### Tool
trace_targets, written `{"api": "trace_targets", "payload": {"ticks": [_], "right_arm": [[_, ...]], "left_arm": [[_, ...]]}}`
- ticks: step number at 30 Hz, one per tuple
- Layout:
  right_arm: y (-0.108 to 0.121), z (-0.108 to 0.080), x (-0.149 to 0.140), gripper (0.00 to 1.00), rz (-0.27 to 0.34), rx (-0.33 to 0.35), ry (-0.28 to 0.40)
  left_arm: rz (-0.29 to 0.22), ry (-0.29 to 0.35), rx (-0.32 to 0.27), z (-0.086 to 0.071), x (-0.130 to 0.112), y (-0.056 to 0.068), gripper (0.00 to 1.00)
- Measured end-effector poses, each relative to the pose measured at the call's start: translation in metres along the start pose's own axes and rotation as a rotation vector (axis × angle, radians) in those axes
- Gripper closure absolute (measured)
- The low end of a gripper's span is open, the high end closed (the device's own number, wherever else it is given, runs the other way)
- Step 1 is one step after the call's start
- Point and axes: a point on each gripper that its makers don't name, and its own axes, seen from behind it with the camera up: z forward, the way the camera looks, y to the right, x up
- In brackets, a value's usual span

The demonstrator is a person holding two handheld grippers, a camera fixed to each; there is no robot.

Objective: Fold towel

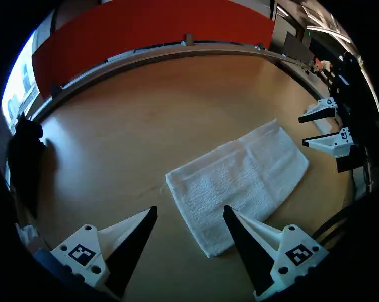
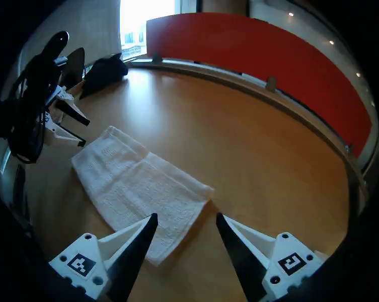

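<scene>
We hold the left hand-held gripper (image 1: 190, 208) wide open with nothing between its fingers. In the left gripper view, one fingertip shows over the near edge of the white towel (image 1: 239, 183) and the other over bare wood; we cannot tell whether either one touches. The towel lies flat on the wooden table (image 1: 139, 126), folded into a thick oblong and set at an angle. Our right hand-held gripper (image 2: 186, 215) is spread just as wide and grips nothing. In the right gripper view, its fingertips sit at the near end of the towel, one over the cloth and one just beside its corner. Each view also shows the other hand-held gripper by the far end of the towel, its fingers apart and clear of the cloth. A red panel (image 1: 149, 30) runs along the far edge of the table, and a dark object (image 2: 103, 73) sits near the window corner.
</scene>
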Motion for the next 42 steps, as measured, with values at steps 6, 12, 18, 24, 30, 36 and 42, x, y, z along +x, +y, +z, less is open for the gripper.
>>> {"api": "trace_targets", "payload": {"ticks": [6, 12, 18, 24, 30, 36, 42], "right_arm": [[-0.009, -0.007, -0.011, 0.10, 0.000, 0.004, -0.003], [-0.017, -0.015, -0.021, 0.10, 0.007, 0.004, -0.005], [-0.023, -0.024, -0.027, 0.10, 0.012, 0.002, -0.001], [-0.026, -0.025, -0.030, 0.10, 0.011, 0.005, -0.004], [-0.030, -0.025, -0.032, 0.10, -0.018, 0.019, -0.010], [-0.034, -0.026, -0.032, 0.10, -0.058, 0.042, -0.013], [-0.035, -0.024, -0.031, 0.10, -0.087, 0.060, -0.017]], "left_arm": [[-0.014, 0.002, 0.007, -0.008, -0.013, 0.003, 0.01], [-0.033, 0.000, 0.013, -0.018, -0.030, 0.008, 0.01], [-0.058, 0.001, 0.018, -0.025, -0.044, 0.011, 0.02], [-0.079, 0.004, 0.023, -0.030, -0.052, 0.011, 0.01], [-0.096, 0.023, 0.047, -0.037, -0.056, 0.008, 0.01], [-0.112, 0.051, 0.084, -0.045, -0.062, 0.006, 0.01], [-0.156, 0.070, 0.094, -0.052, -0.070, 0.011, 0.02]]}}
